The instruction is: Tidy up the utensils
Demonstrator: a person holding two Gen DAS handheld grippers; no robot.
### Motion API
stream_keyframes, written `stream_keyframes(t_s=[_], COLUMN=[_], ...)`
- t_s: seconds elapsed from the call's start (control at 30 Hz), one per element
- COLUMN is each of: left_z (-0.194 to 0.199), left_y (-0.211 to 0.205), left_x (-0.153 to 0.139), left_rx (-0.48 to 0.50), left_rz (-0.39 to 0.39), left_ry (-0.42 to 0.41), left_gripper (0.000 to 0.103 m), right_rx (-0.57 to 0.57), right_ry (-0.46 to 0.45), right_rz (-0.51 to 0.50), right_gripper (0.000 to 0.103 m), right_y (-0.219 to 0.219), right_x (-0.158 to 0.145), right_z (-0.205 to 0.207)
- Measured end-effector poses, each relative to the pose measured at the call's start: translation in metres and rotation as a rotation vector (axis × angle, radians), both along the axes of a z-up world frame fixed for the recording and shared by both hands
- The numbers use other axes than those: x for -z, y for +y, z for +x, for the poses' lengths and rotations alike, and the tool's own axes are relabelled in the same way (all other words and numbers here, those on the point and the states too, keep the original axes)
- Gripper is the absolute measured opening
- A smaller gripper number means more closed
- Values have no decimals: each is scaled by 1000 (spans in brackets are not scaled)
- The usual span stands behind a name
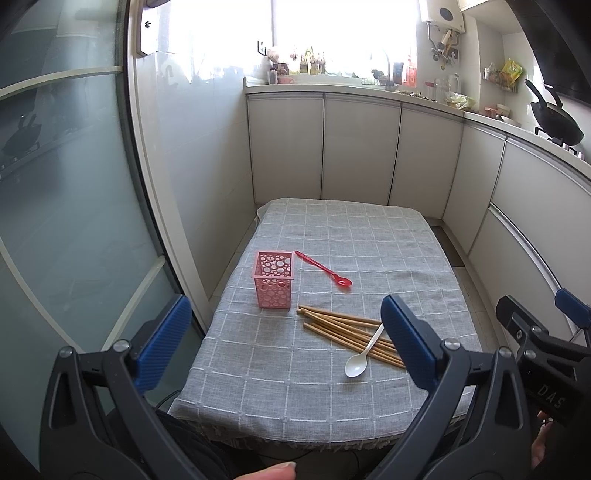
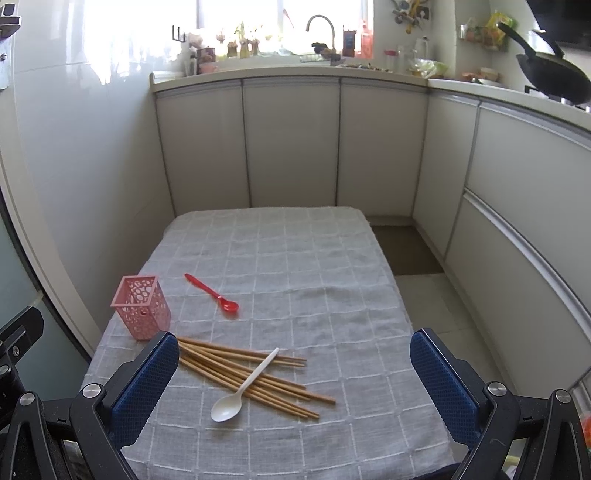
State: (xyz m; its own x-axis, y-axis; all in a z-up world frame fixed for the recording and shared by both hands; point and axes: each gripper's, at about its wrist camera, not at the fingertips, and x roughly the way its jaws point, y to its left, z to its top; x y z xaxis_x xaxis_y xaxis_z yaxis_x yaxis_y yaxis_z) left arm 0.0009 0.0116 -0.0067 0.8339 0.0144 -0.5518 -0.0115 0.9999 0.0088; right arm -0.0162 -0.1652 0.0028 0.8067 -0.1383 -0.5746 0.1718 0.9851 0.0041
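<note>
A home kitchen. Beyond the fingers (image 2: 441, 384), white cabinet doors (image 2: 291, 142) run under a counter (image 2: 288, 72) with a curved faucet (image 2: 320, 27) and bottles (image 1: 312, 64) along a bright window. To their right, a black wok (image 2: 552, 75) sits on a stove.

In the left wrist view, the right pad of the left gripper (image 1: 291, 345) covers the near right ends of the chopsticks (image 1: 343, 328) and the tip of the white spoon's (image 1: 360, 356) handle. In the right wrist view, the left pad of the right gripper (image 2: 295, 384) hides the left ends of the chopsticks (image 2: 251, 373). The bottles on the far counter (image 1: 354, 88) are too small and overexposed to identify.
</note>
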Motion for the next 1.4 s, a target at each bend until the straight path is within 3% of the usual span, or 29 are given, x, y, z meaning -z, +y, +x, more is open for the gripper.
stream_keyframes(t_s=[0.97, 1.4], left_z=[9, 58], left_y=[-6, -17], left_x=[5, 22], left_rx=[-2, 68], left_rz=[11, 2], left_ry=[17, 51], left_gripper=[102, 102], right_rx=[7, 10], right_ry=[12, 70], right_rz=[3, -8], right_gripper=[103, 103], right_y=[-6, -29], right_x=[5, 21], right_z=[7, 48])
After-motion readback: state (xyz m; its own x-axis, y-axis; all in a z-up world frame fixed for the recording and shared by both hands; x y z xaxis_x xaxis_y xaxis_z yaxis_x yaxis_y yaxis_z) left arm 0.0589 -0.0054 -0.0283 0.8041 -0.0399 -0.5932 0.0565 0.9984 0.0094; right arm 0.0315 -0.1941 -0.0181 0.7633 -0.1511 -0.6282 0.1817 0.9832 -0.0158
